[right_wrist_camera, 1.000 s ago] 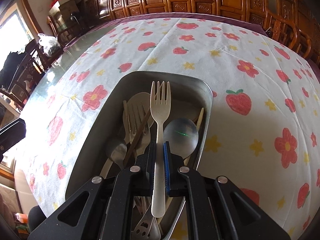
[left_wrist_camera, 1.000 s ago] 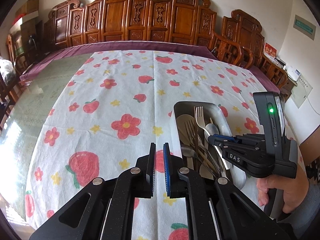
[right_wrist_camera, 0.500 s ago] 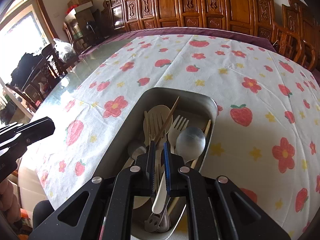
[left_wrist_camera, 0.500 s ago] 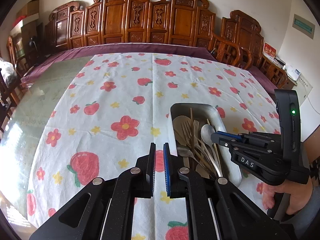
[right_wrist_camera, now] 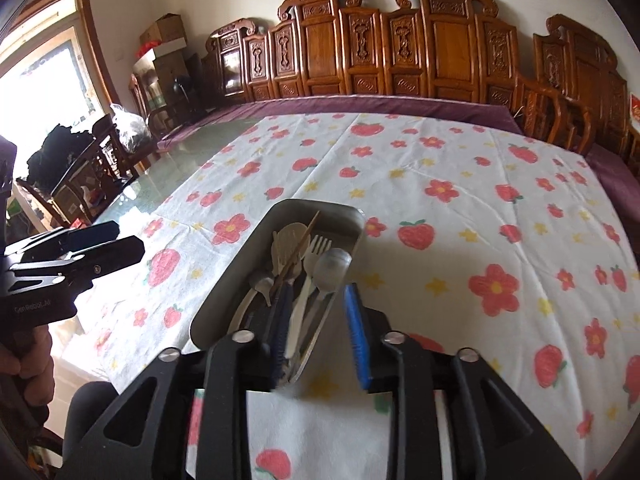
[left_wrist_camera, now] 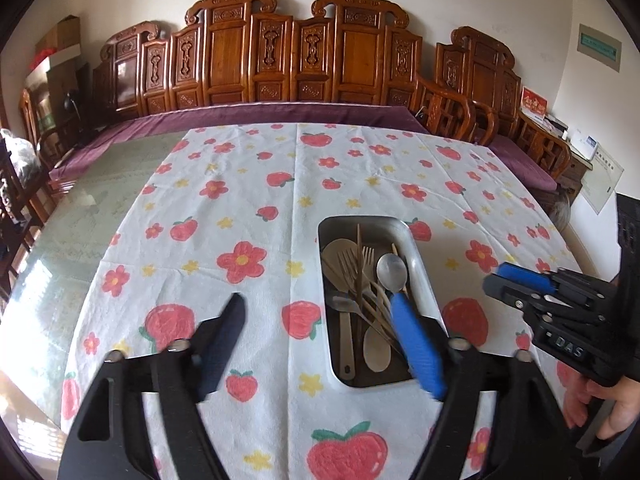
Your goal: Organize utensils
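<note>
Where fork was gripped, both grippers now spread, tray holding it.

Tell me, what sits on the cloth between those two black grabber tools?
In the left wrist view, the metal tray of utensils lies between the left gripper and the right gripper. Otherwise, only flowered tablecloth.

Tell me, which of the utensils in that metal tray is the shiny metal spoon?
It's the round-bowled metal spoon on the right side of the metal tray, bowl pointing away. Its bowl gleams silver, while the beige spoon and fork beside it look dull.
</note>
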